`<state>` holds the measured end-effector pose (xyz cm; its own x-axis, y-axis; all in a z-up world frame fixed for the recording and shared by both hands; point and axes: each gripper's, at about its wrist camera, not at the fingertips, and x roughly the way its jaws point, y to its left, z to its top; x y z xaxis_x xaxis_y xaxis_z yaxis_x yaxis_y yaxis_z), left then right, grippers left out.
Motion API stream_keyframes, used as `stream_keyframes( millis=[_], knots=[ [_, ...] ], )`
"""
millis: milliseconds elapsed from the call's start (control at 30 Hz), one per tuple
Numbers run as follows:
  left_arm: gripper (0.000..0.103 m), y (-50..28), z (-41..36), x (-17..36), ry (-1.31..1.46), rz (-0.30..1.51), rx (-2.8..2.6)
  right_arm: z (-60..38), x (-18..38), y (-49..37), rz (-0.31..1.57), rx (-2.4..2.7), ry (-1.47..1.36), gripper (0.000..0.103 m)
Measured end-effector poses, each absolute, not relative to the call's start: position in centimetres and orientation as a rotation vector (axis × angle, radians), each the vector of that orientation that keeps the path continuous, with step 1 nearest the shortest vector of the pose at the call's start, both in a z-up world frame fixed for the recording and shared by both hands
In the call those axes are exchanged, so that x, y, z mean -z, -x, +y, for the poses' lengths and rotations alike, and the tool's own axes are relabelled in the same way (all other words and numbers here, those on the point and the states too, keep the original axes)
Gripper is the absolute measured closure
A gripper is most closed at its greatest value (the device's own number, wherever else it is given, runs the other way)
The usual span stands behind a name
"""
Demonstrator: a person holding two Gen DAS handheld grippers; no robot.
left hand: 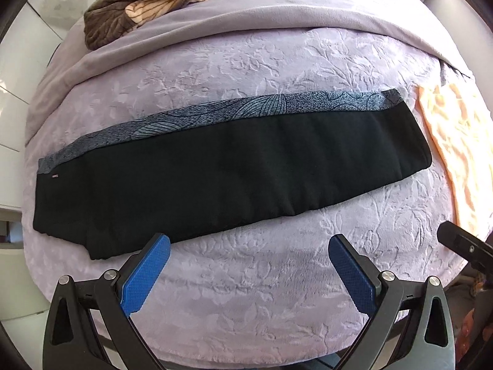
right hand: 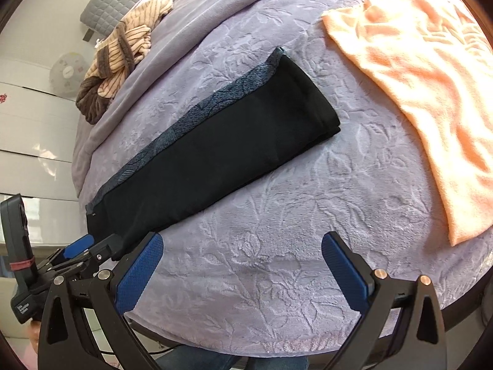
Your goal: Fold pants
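Black pants [left hand: 222, 172] lie flat on the purple bedspread [left hand: 246, 293], folded lengthwise into a long strip with a grey leaf-patterned band along the far edge. They also show in the right wrist view [right hand: 222, 151], running from lower left to upper right. My left gripper [left hand: 249, 249] is open and empty, hovering just in front of the strip's near edge. My right gripper [right hand: 242, 246] is open and empty, above bare bedspread [right hand: 262, 277] beside the strip's lower left end. The left gripper [right hand: 77, 246] shows at the right wrist view's left edge.
An orange towel [right hand: 431, 92] lies on the bed to the right of the pants; it also shows in the left wrist view [left hand: 462, 154]. A brown and cream striped garment [left hand: 148, 3] is bunched at the far side. White cabinets [right hand: 37, 154] stand left of the bed.
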<state>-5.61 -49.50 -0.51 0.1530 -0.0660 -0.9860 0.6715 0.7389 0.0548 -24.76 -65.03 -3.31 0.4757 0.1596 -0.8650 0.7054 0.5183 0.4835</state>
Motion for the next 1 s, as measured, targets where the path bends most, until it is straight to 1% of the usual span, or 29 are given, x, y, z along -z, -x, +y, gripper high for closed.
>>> stream_keyframes(
  millis=[267, 300, 333, 367, 400, 433, 500, 533, 567, 633, 700, 800, 867, 900, 933, 1000],
  knots=[
    [0.0, 3.6, -52.0, 3.6, -0.584, 1.26, 0.574, -68.6, 6.4, 25.0, 0.931, 0.445, -1.122, 0.001],
    [0.0, 3.2, -52.3, 4.2, -0.58, 1.261, 0.57, -69.4, 6.9, 24.9, 0.916, 0.464, -1.135, 0.002],
    [0.0, 2.8, -52.7, 4.7, -0.571, 1.262, 0.564, -70.0, 7.2, 24.9, 0.901, 0.474, -1.142, 0.007],
    [0.0, 2.5, -52.9, 5.1, -0.564, 1.261, 0.559, -70.7, 7.7, 24.8, 0.88, 0.484, -1.15, 0.017],
    [0.0, 2.2, -53.3, 5.7, -0.557, 1.26, 0.551, -71.4, 8.2, 24.7, 0.869, 0.5, -1.157, 0.026],
    [0.0, 1.9, -53.5, 6.1, -0.553, 1.257, 0.548, -72.0, 8.8, 24.6, 0.866, 0.519, -1.169, 0.039],
    [0.0, 1.6, -54.1, 6.9, -0.555, 1.253, 0.539, -73.1, 10.4, 24.6, 0.855, 0.544, -1.228, 0.049],
    [0.0, 1.6, -54.3, 7.1, -0.557, 1.253, 0.535, -73.4, 11.0, 24.7, 0.848, 0.557, -1.254, 0.077],
    [0.0, 1.5, -54.4, 7.2, -0.552, 1.25, 0.532, -73.7, 11.4, 24.7, 0.835, 0.561, -1.277, 0.092],
    [0.0, 1.5, -54.4, 6.8, -0.534, 1.224, 0.541, -73.8, 10.7, 24.6, 0.774, 0.534, -1.256, 0.093],
    [0.0, 1.5, -54.7, 6.9, -0.538, 1.188, 0.548, -73.6, 10.3, 24.3, 0.777, 0.523, -1.203, 0.093],
    [0.0, 1.1, -55.2, 9.1, -0.567, 1.212, 0.537, -74.1, 12.2, 24.3, 0.827, 0.531, -1.235, 0.091],
    [0.0, 1.0, -55.4, 10.6, -0.594, 1.234, 0.511, -74.6, 13.1, 24.5, 0.815, 0.503, -1.288, 0.088],
    [0.0, 0.9, -55.3, 11.2, -0.588, 1.251, 0.51, -74.7, 12.8, 24.5, 0.805, 0.498, -1.29, 0.086],
    [0.0, 0.9, -55.0, 11.3, -0.572, 1.252, 0.51, -74.6, 12.4, 24.6, 0.802, 0.495, -1.275, 0.081],
    [0.0, 0.9, -54.7, 11.4, -0.551, 1.255, 0.517, -73.9, 11.6, 24.7, 0.815, 0.473, -1.255, 0.068]
  ],
)
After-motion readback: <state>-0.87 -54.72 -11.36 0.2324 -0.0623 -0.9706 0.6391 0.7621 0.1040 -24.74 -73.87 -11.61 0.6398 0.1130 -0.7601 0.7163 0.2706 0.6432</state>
